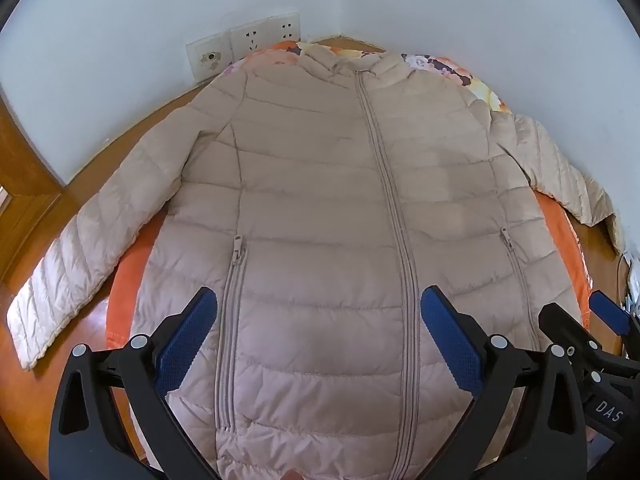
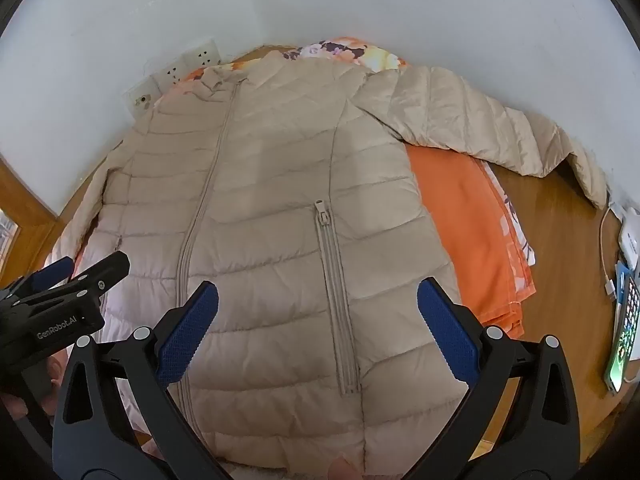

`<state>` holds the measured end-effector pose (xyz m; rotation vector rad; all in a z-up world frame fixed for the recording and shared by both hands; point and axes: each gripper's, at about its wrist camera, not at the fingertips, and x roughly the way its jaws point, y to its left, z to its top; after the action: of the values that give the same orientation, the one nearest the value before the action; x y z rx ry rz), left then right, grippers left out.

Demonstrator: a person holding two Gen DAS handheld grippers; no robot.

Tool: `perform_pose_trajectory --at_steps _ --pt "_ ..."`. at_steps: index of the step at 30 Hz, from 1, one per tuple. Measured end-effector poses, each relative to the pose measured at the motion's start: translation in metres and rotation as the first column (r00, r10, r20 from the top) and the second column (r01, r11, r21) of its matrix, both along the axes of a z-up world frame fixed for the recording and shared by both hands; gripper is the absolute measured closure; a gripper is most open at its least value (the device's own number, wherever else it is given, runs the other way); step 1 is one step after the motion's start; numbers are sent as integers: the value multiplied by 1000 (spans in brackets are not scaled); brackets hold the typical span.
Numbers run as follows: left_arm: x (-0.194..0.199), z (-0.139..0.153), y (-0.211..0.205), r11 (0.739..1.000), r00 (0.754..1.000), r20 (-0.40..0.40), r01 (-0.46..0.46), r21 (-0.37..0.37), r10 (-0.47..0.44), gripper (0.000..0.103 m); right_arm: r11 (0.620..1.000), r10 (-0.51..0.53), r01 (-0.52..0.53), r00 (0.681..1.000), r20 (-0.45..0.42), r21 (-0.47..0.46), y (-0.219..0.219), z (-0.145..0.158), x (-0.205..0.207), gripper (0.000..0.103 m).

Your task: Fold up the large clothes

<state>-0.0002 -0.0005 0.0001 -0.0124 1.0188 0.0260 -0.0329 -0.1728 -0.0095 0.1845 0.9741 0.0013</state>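
Note:
A beige quilted puffer jacket (image 1: pixel 320 184) (image 2: pixel 272 184) lies flat, front up and zipped, on an orange cloth (image 2: pixel 460 220) over a wooden table. Its left sleeve (image 1: pixel 76 256) stretches toward the table's left edge. The right sleeve (image 2: pixel 480 124) runs along the wall. My left gripper (image 1: pixel 318 320) hovers open above the lower front, between the left pocket zip (image 1: pixel 232 300) and the centre zip. My right gripper (image 2: pixel 318 312) hangs open over the right pocket zip (image 2: pixel 332 280). Neither holds anything. Each gripper shows at the edge of the other's view.
White walls close in behind and to the right, with wall sockets (image 1: pixel 248 44) at the back left. A lit phone (image 2: pixel 626 336), a white charger (image 2: pixel 632 240) and cables lie on the table's right side. A floral cloth (image 2: pixel 344 52) peeks out beyond the collar.

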Motion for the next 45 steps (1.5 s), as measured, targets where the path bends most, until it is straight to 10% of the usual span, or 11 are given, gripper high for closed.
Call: perform_pose_trajectory --at_steps 29,45 --pt "-6 -4 -3 1000 1000 -26 0 -14 0 6 999 10 -10 1000 3 36 -6 1 -8 4" --pt "18 -12 -2 999 997 -66 -39 -31 37 6 980 -171 167 985 23 110 -93 -1 -1 4"
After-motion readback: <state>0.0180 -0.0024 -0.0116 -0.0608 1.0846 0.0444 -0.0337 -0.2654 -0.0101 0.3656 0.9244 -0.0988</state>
